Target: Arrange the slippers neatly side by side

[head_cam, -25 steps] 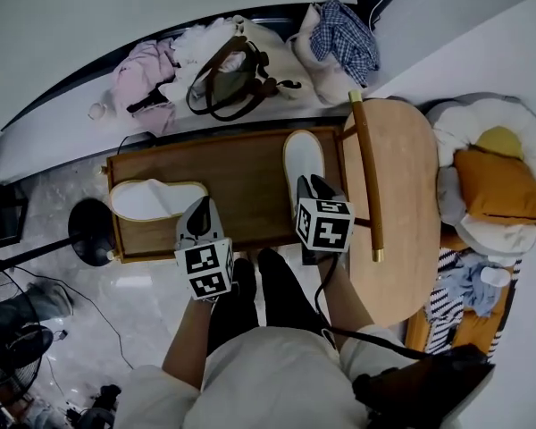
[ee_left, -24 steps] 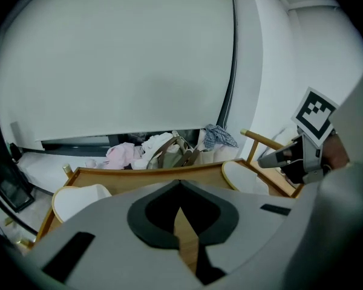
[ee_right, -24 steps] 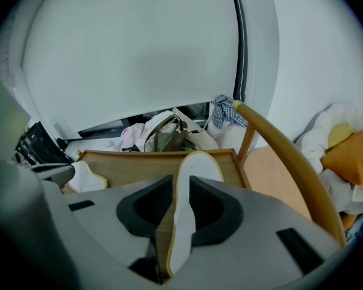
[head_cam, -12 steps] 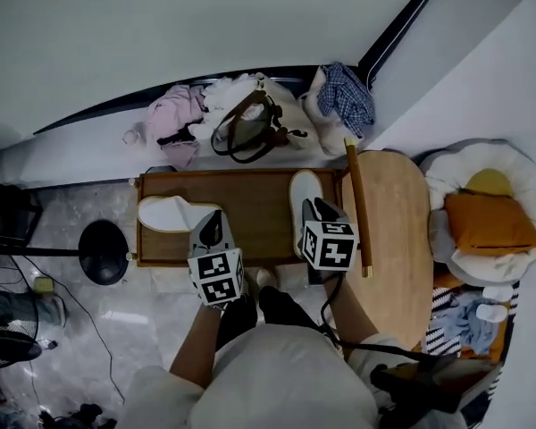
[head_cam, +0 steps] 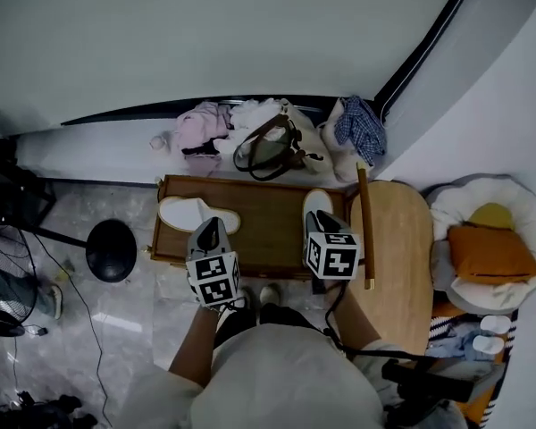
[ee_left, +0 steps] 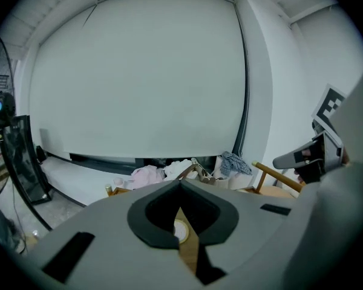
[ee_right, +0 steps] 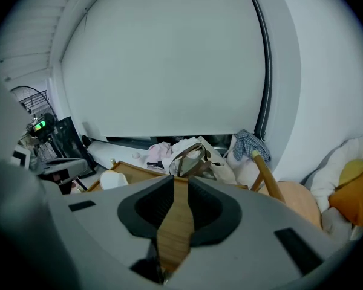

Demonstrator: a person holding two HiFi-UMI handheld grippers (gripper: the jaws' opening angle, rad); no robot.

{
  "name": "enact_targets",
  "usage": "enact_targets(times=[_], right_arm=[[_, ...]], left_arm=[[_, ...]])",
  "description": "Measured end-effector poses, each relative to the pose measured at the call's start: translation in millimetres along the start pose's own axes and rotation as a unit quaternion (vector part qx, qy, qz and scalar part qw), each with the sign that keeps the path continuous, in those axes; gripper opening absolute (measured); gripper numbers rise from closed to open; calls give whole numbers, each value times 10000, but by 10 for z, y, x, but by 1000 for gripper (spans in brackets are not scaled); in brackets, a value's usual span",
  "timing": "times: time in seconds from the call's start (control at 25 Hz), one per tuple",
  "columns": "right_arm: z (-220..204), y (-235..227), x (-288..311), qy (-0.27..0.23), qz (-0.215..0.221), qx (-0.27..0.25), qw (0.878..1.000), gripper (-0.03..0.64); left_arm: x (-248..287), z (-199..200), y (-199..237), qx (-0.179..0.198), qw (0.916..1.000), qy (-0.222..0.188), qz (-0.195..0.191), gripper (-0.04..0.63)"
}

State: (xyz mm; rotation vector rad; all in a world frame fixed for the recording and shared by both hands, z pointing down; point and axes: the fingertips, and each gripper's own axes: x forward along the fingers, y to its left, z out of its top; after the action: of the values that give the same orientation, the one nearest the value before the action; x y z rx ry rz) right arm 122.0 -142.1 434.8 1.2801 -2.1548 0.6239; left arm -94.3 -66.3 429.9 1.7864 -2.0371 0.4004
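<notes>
Two white slippers lie far apart on the low wooden table [head_cam: 259, 226]. The left slipper [head_cam: 199, 214] lies sideways at the table's left end and shows again as the left slipper [ee_right: 112, 179]. The right slipper [head_cam: 316, 204] points away from me at the right end, half hidden behind my right gripper [head_cam: 325, 216]. That gripper's jaws are closing; right gripper [ee_right: 180, 180] has a narrow gap with only table showing through. My left gripper [head_cam: 209, 223] hovers over the front edge; left gripper [ee_left: 180, 183] has its tips together, empty.
Behind the table lie a brown handbag [head_cam: 270, 148], pink clothes [head_cam: 198, 128] and a plaid cloth [head_cam: 360, 130]. A wooden chair [head_cam: 395, 239] stands right of the table, with an orange cushion [head_cam: 487, 253] beyond. A black round stand base [head_cam: 112, 250] sits at the left.
The head view has pulled up and back, so the table looks smaller. Both grippers have lifted with it, away from the table. The slippers lie where they were.
</notes>
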Motion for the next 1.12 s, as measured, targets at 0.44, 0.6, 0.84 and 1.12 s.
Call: enact_targets(times=[0.44,0.6,0.84,1.12], right_arm=[[89,792,307,135,896,-633,9939,87],[77,1098,441,256,1225,-913,9879,87],[34,1538,651,457,1701,-1202,9770,87],[10,1962,874,617,2113,-1570,9628,87]], left_arm=[[-395,-293,710,-505,9938,83,991,5],[-527,-390,951,-725,9880,93,1357,5],[-709,-591,1242,-993,9779,183,1833,5],[-898,-772,1514,-1324,9639,282,2293,5]])
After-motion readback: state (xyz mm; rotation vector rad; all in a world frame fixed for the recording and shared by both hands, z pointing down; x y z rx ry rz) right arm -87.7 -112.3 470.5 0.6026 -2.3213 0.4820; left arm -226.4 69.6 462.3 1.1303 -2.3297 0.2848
